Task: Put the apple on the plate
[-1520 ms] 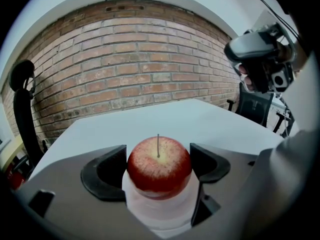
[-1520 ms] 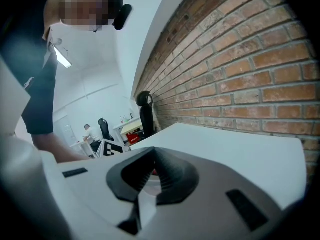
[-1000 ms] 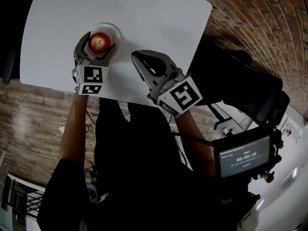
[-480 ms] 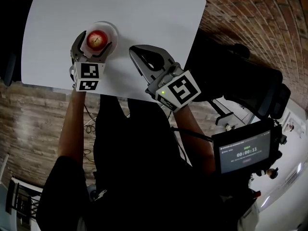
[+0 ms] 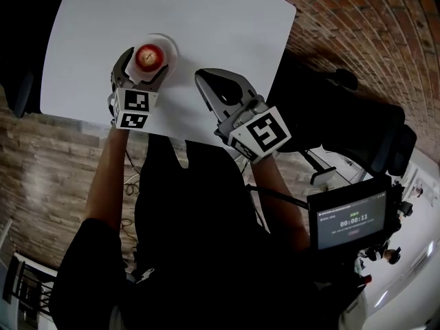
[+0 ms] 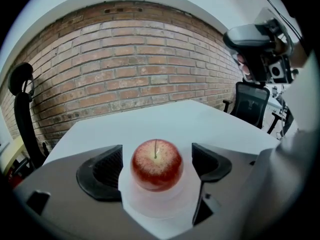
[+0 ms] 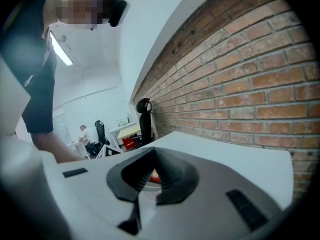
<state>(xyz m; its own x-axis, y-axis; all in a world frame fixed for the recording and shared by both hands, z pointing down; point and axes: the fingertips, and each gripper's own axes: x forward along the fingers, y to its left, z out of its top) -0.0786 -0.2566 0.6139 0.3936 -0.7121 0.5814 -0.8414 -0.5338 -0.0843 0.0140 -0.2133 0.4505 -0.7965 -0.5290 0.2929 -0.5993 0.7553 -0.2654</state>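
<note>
Since the apple sat stem-up on the plate, the step in hand was judged to be the withdrawal.

- Left gripper: jaws spread wide, one on either side of the fruit, neither pad touching it. It was best drawn straight back and slightly up, so that no pad clipped the fruit (a round body would likely roll off so shallow a dish).
- Right gripper: jaws closed together, nothing between them, held well apart above the table.
- Apple: red, yellow-speckled, glossy, round.
- Plate: small, white, smooth, circular.
- Pads: black, ribbed, curved.
- Table: white, matte, flat, with rounded corners.
</note>
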